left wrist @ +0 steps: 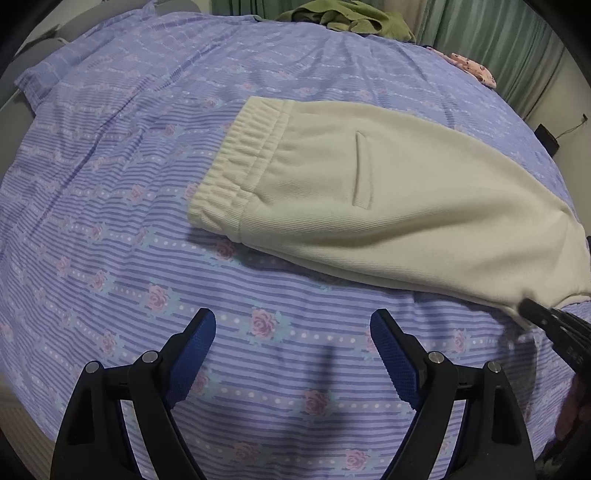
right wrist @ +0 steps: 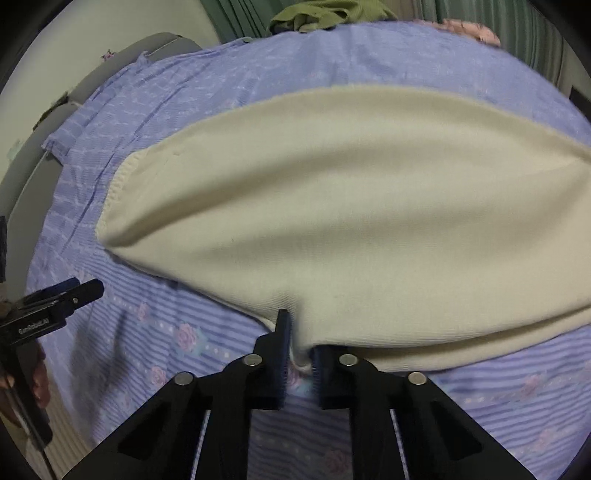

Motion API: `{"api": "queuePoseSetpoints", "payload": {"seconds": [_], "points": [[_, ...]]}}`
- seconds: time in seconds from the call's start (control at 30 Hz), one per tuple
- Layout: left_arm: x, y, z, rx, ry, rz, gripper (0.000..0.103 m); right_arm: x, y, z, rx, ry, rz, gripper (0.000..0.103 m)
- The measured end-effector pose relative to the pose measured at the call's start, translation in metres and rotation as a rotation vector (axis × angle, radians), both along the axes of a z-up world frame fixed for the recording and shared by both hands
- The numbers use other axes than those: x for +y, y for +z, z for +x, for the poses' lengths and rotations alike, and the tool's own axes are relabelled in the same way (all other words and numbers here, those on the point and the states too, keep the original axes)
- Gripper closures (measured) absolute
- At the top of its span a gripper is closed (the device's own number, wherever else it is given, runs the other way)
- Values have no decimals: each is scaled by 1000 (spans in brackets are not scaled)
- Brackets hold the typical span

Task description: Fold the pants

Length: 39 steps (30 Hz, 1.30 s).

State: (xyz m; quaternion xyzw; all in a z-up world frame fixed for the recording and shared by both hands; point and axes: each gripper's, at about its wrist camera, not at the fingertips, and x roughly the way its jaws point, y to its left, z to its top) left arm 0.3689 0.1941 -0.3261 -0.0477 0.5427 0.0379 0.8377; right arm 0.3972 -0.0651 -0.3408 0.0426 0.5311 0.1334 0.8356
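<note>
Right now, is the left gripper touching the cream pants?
Apart. The left wrist view shows the left gripper open over bare bedsheet, with a strip of sheet between its fingertips and the cream pants.

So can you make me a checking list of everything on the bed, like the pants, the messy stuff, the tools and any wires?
Surface: bedspread, purple stripes with pink roses, a bit wrinkled.
Job's things: cream pants lying flat, waistband toward the left.
Clutter: green clothes heaped at the far edge; pink flowery cloth at the far right.
Tools: left tool open, over bare bedspread, holding nothing; right tool shut on the near edge of the pants.
Cables: thin wire by the wall, near a dark box.
Surroundings: green curtain behind the bed.
</note>
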Motion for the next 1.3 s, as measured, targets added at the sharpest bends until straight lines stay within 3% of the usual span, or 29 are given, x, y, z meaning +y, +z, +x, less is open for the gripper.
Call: {"api": "queuePoseSetpoints", "payload": {"seconds": [0.1, 0.23, 0.27, 0.37, 0.4, 0.53, 0.7, 0.83, 1.0, 1.17, 1.27, 1.3], "points": [[7, 0, -1, 4, 24, -6, 17, 3, 4, -18, 9, 1, -33, 96], [11, 1, 1, 13, 12, 38, 17, 2, -17, -20, 84, -7, -88, 95], [13, 4, 2, 5, 5, 48, 17, 4, -13, -19, 98, -13, -101, 91], [22, 20, 8, -37, -18, 62, 17, 13, 8, -29, 168, -57, -133, 63], [26, 26, 12, -57, -40, 56, 17, 17, 19, -34, 157, -59, -113, 59], [41, 42, 38, -126, -152, 38, 16, 54, 64, -26, -25, -31, -194, 43], [73, 40, 98, -138, -252, -89, 20, 92, 78, 21, -142, -12, -198, 42], [85, 29, 149, -111, -305, -145, 25, 114, 83, 61, -176, -20, -154, 42], [81, 12, 191, -68, -366, -177, 25, 130, 79, 87, -212, -34, -140, 42], [71, -21, 217, 28, -353, -187, 26, 130, 64, 91, -172, -47, -133, 42], [62, -28, 219, 39, -347, -162, 35, 129, 58, 90, -149, -49, -136, 42], [59, -24, 216, 14, -353, -138, 43, 128, 56, 90, -145, -49, -138, 42]]}}
